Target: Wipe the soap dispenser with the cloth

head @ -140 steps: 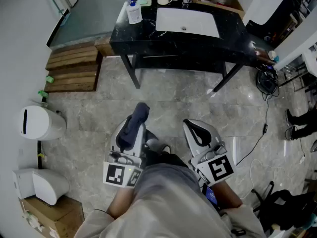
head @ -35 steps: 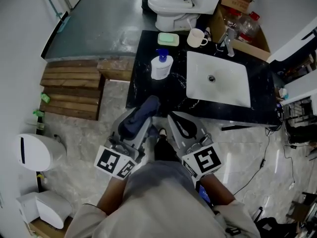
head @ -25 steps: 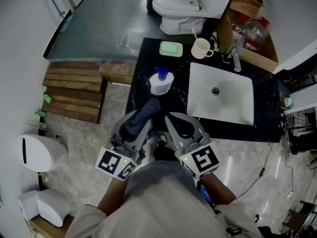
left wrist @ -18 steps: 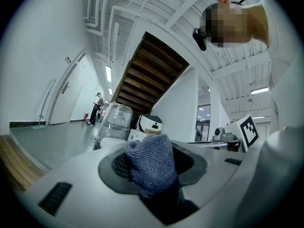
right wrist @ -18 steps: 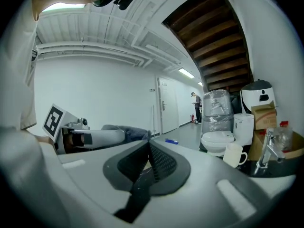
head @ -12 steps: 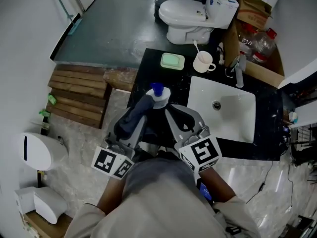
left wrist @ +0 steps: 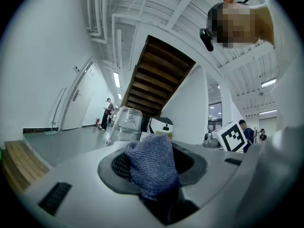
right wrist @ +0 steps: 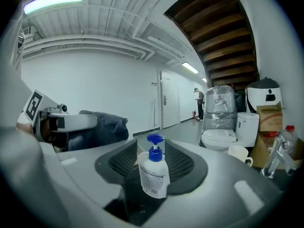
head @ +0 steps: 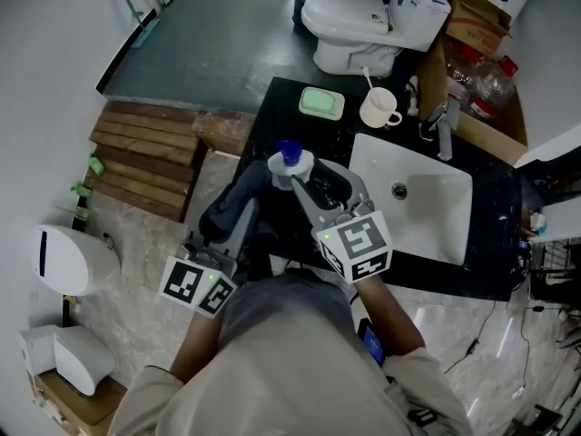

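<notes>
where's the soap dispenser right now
In the head view the soap dispenser stands at the black counter's left end, left of the sink, between the right claw's opening jaws.

Grey short-slv shirt (head: pixel 272 361); b&w marker cubes (head: pixel 354 246) on grey casings.

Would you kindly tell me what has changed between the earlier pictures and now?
Both grippers came forward to the counter. The right gripper, shut before, is opening its jaws, with the soap dispenser standing between them, ungripped. The left gripper stays shut on the cloth. Dispenser, mug and soap dish kept their places.
</notes>
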The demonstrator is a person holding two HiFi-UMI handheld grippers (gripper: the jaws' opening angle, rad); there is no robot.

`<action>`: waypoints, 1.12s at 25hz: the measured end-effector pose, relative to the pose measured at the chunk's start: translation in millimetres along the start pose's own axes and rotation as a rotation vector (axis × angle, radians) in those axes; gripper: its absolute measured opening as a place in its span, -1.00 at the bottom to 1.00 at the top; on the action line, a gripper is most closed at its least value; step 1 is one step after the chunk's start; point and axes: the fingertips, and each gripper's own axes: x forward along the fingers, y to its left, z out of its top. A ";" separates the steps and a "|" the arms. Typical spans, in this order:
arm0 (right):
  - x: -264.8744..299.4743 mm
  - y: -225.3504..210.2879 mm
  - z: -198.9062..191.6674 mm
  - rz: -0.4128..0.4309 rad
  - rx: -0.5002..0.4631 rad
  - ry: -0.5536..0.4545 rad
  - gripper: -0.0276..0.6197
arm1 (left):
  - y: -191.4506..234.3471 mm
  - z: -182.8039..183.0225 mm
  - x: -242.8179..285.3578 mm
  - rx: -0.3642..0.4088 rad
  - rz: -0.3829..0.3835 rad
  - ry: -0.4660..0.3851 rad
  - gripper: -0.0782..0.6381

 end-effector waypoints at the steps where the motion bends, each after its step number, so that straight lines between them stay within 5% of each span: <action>1: 5.3 -1.6 -3.6 0.001 -0.004 0.013 -0.45 | 2.1 -2.0 1.2 -0.005 0.001 0.001 -0.35; 15: 63.3 -9.0 -23.7 -0.003 -0.056 0.117 -0.45 | 47.1 -5.8 22.8 -0.057 0.024 0.003 -0.35; 28: 35.2 1.9 -29.5 0.077 -0.047 0.139 -0.51 | 70.6 -23.6 34.9 -0.102 -0.018 0.061 -0.35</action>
